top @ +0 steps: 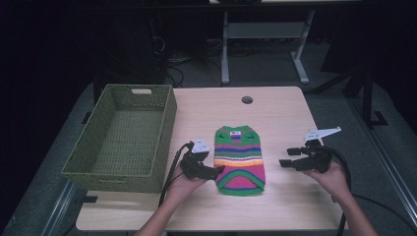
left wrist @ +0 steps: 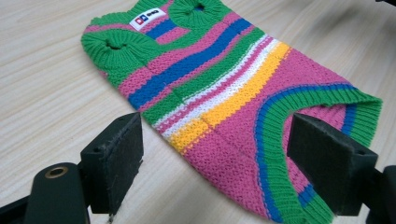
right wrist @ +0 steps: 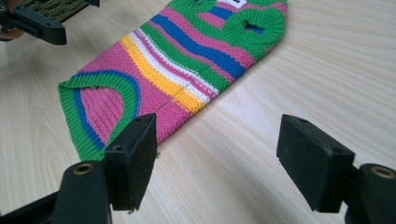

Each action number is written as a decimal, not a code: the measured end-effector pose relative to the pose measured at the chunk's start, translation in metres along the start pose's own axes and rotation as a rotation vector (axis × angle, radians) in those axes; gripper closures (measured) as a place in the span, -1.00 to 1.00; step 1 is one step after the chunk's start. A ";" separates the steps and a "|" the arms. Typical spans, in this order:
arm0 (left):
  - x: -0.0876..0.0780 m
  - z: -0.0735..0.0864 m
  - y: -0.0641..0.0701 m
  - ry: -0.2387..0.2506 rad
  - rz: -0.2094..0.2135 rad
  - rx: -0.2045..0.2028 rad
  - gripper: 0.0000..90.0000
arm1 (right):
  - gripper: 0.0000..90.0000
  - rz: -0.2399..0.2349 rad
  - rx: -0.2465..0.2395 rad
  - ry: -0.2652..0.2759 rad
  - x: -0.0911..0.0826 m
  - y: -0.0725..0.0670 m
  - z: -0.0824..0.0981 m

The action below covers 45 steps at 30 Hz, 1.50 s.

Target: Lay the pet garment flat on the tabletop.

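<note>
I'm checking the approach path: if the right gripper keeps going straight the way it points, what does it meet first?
Probably the striped knit sweater. The right gripper points across bare table toward its near edge, jaws open, though depth is hard to judge.

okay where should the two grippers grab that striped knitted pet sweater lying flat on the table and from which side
Probably its two long side edges. The striped pet sweater lies flat with nothing raised, so each gripper would do best coming in low from its own side: the left gripper, open at the left edge near the green-ribbed hem, and the right gripper, open and still clear of the right edge. Slide one jaw under the edge and pinch.
</note>
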<state>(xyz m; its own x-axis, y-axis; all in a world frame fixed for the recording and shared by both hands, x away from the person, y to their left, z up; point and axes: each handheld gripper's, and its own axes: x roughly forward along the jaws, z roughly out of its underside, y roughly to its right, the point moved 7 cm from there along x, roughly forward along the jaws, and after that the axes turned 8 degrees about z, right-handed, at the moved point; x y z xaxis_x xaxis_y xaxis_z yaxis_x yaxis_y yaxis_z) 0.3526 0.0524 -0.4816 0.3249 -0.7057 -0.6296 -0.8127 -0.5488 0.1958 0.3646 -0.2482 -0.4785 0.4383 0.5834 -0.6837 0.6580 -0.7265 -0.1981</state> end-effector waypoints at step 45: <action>-0.032 0.051 0.033 -0.006 0.018 0.043 -0.59 | -0.40 0.105 0.028 0.049 -0.040 -0.011 0.079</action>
<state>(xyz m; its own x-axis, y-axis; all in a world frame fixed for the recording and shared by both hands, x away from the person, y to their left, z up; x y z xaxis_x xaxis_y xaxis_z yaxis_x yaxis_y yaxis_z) 0.2904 0.0796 -0.4935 0.3069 -0.7127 -0.6308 -0.8387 -0.5157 0.1747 0.2919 -0.2924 -0.5043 0.5338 0.5202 -0.6667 0.5900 -0.7939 -0.1470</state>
